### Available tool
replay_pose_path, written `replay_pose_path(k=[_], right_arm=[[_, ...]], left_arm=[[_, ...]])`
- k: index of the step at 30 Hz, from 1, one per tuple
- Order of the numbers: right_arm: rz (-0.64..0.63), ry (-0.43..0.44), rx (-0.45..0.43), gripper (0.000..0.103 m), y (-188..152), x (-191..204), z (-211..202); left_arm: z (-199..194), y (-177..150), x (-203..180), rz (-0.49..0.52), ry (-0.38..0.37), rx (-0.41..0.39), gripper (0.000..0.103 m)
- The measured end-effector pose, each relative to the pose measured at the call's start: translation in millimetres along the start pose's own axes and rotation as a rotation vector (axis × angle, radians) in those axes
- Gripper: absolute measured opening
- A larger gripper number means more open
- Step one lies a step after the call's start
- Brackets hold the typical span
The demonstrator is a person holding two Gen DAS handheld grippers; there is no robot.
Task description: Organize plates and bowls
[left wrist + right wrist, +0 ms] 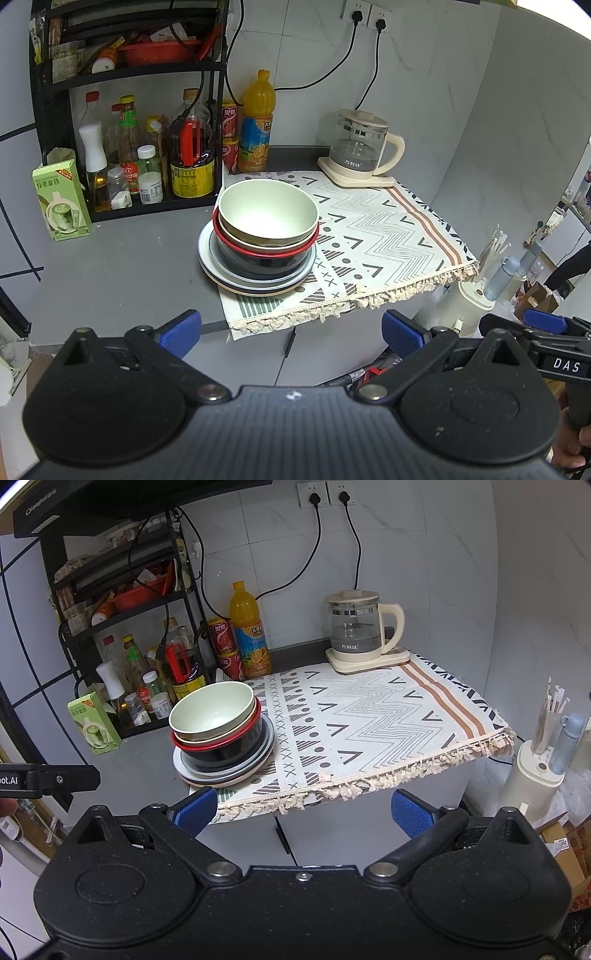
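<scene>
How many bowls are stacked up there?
3: a pale green bowl on top, a beige one under it, a red-rimmed black one lowest, on the plates. More may hide.

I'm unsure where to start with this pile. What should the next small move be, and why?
Probably bring the left gripper forward to the pale green bowl, the top piece, and close on its rim. The bowls are nested on the stacked plates, so nothing lower comes free first. Both grippers, the right gripper too, are open, empty and short of the stack, and the patterned cloth beside it offers bare room.

Lower plates (236, 284) mostly hidden under stacked bowls (267, 221).
</scene>
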State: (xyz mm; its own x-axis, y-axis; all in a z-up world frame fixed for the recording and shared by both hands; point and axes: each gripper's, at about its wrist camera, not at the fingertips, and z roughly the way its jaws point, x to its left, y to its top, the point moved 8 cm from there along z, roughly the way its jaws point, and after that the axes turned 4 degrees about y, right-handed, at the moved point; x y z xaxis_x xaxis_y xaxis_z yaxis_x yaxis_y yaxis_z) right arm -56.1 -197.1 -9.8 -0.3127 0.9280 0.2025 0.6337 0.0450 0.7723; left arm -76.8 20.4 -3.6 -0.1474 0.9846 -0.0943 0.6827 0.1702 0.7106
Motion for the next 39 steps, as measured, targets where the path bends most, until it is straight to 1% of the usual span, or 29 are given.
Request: replay_pose_path(k=[14, 22, 39], right_arm=[[-0.007, 0.025, 0.008, 0.101, 6.5, 5.8, 0.5], [-0.016, 0.026, 0.014, 0.101, 8.9, 7.2, 2.5], [-0.016, 0.022, 0.025, 0.102, 3.0, 8.1, -0.5]], left_arm=[[1.6, 4.7, 5.3, 0.019, 0.012, -0.002, 0.103], [2.9, 6.5, 6.8, 0.016, 0.004, 0.0, 0.103], [1.2, 5.3, 6.5, 0.013, 0.003, -0.005, 0.103]])
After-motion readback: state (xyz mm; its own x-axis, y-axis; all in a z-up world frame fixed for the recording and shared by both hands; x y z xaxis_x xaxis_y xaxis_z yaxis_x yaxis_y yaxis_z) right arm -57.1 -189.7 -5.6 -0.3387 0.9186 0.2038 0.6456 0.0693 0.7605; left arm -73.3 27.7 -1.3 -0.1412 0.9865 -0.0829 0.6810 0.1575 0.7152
